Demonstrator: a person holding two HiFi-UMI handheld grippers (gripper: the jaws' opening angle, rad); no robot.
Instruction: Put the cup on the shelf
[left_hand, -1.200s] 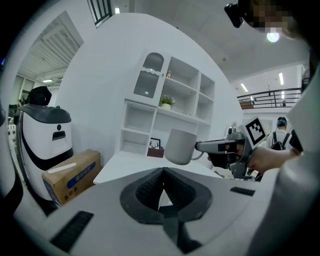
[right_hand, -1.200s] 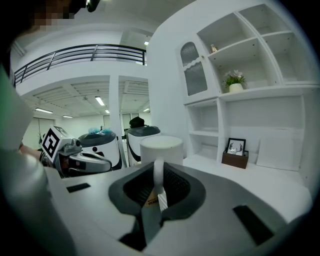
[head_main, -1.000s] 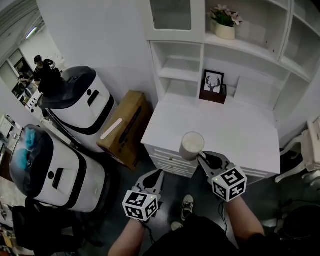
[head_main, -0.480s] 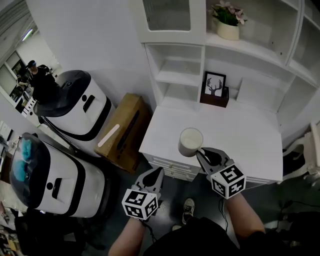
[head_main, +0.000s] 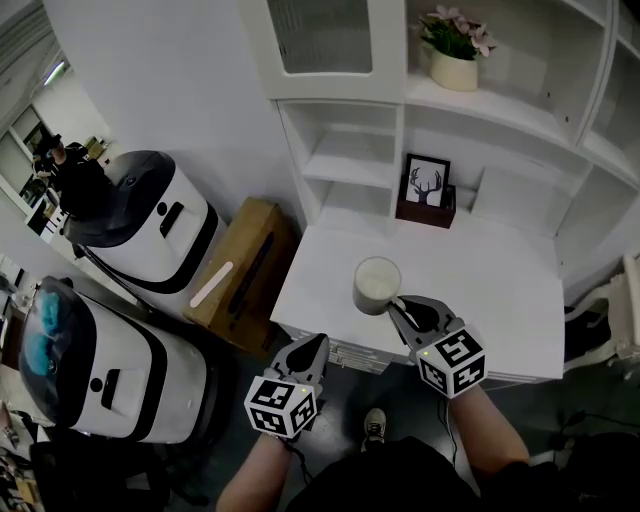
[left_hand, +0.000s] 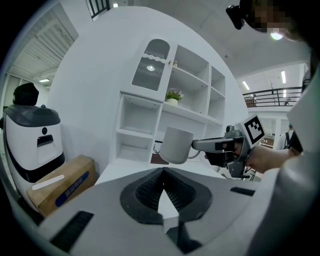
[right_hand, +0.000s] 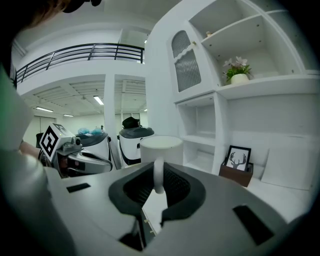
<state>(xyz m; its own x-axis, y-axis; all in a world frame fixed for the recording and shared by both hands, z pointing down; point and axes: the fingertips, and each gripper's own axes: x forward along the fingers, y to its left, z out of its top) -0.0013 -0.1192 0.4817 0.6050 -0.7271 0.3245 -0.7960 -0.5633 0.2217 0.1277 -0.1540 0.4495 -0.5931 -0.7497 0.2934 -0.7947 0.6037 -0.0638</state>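
While we hold both tools out in front of the white table (head_main: 500, 300), the right tongs (head_main: 398, 306) are pinching the cup (head_main: 376, 284) by its handle, w/ the loop squeezed btw the two dark pads. Cup is white, upright, mouth up. It hangs in the air over the table's near-left part, clear of the top, and it's not on any shelf. Left tongs (head_main: 314, 346) are pressed together w/ nothing in them, tips meeting in a point. We hold them lower and to the left, off the table's front edge, over the dark floor. Behind the table stands the white shelf unit (head_main: 345, 165), its cubbies open twd us. Framed deer pic (head_main: 427, 180) sits in a brown base at the back of the table top, well apart from the cup. Potted plant (head_main: 455, 50) w/ pink flowers is on a higher shelf, up right. Cardboard box (head_main: 240, 265) leans by the table's left side, and beside it are two white-and-black machines (head_main: 150, 215).
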